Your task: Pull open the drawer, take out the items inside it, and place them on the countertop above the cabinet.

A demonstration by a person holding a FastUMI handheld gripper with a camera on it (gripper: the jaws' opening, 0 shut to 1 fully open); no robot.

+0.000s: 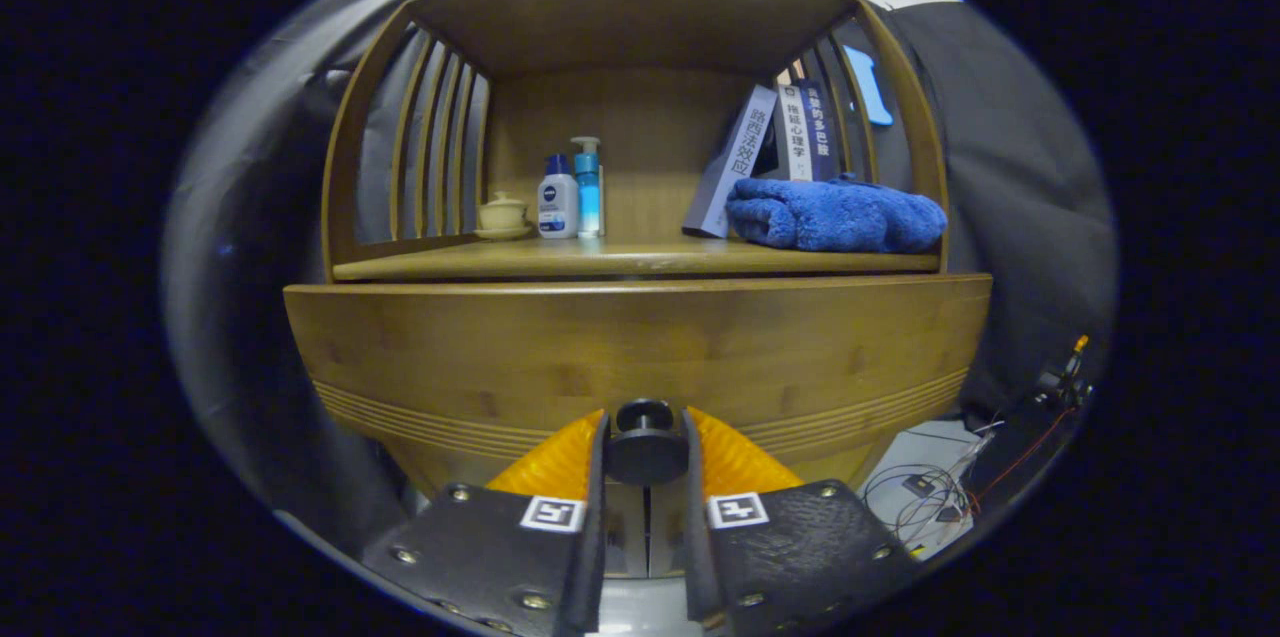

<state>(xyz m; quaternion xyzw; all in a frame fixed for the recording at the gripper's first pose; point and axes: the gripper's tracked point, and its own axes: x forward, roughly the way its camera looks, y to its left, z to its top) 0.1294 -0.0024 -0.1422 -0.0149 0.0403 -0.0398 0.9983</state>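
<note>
gripper (pixel 645 452) clamped on knob (pixel 644 444) | drawer (pixel 640 357) looked barely opened | items unseen | countertop (pixel 620 262) awaited them

Dim, warm indoor light; strong fisheye bowing curves the brown wooden cabinet (pixel 640 337). Focus is sharp centrally, with the shelf recess above shadowed.

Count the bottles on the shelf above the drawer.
2. A white bottle stands beside the cup; a blue pump bottle is right next to it. The towel or books may hide more. The gripper is shut on the knob.
</note>
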